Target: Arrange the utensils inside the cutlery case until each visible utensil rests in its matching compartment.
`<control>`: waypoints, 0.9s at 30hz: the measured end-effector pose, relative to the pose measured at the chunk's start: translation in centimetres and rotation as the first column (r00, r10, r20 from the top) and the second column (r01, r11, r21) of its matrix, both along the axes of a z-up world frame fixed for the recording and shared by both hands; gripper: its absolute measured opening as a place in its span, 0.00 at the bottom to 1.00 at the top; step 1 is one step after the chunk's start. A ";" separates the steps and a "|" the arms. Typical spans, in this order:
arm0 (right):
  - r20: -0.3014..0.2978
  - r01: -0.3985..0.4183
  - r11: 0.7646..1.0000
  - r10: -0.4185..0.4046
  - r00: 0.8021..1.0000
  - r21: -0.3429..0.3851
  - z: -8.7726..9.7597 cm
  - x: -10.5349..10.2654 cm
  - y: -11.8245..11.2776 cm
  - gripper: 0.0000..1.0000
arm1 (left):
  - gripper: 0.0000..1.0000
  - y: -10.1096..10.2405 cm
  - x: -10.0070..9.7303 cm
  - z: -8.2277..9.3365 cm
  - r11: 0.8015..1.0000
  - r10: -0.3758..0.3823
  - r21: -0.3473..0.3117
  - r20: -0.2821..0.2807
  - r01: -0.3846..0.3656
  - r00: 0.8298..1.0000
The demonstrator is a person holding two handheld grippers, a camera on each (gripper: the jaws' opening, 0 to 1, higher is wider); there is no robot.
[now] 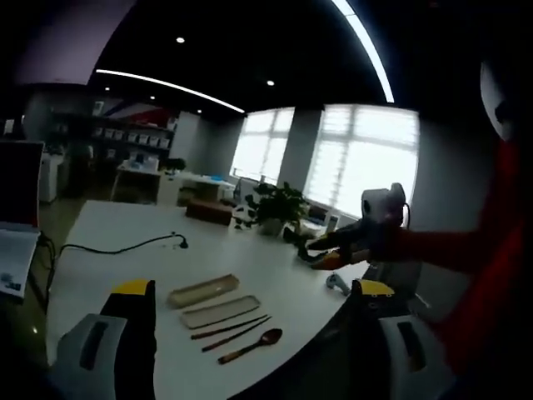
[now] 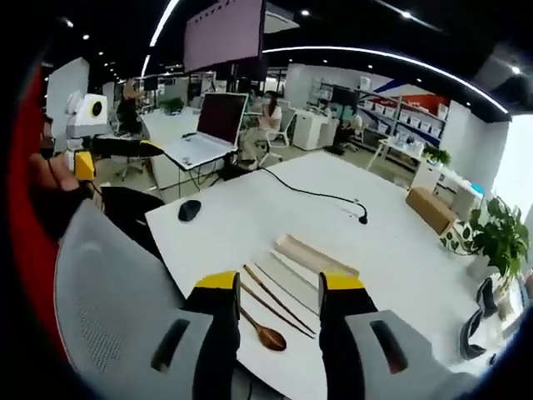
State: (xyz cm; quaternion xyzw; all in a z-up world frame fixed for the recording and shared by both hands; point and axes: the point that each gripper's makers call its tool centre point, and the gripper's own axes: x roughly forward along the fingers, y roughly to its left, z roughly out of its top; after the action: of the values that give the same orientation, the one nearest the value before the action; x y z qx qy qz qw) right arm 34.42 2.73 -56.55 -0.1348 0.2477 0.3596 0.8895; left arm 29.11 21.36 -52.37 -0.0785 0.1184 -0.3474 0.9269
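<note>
Cutlery case (image 1: 202, 291) sits near the tabletop (image 1: 125, 225) edge, with what looks like its lid or second tray (image 1: 220, 311) lying flat just beside it, though it's too small to say which half has the compartments. Next to that lie two chopsticks (image 1: 231, 327) and a wooden spoon (image 1: 251, 346), all outside the case, so nothing's sorted yet. These are probably light, stiff and a bit slick; thin sticks lying flat are fiddly, so I'd pinch each mid-shaft and take the spoon by its handle. Left gripper (image 1: 252, 293) hangs above the set with jaws spread and empty; right gripper (image 2: 279, 283) likewise, spread over the spoon end. A black cable (image 1: 117, 245) snakes well apart, and a potted plant (image 1: 273, 208) stands further back.
</note>
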 end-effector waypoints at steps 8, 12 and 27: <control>0.022 -0.072 0.994 0.074 0.997 -0.083 -0.6 1.0 0.8 0.29 | 0.93 -0.3 0.5 -1.3 0.999 0.014 0.042 -0.042 -0.012 0.999; 0.026 -0.112 0.986 0.116 0.993 -0.120 -1.3 1.4 0.9 0.31 | 0.97 -0.8 0.6 -0.9 1.000 -0.004 -0.030 -0.048 0.003 0.999; -0.050 -0.212 0.966 0.207 0.977 -0.149 -4.3 4.6 1.0 0.24 | 0.92 -0.7 -0.1 -2.1 0.995 0.045 0.097 -0.083 -0.037 0.996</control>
State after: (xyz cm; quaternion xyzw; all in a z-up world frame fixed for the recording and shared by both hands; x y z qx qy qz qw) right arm 39.01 3.76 -60.89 -0.2222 0.2741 0.4337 0.8291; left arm 29.03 20.67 -54.47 -0.0511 0.1727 -0.3188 0.9306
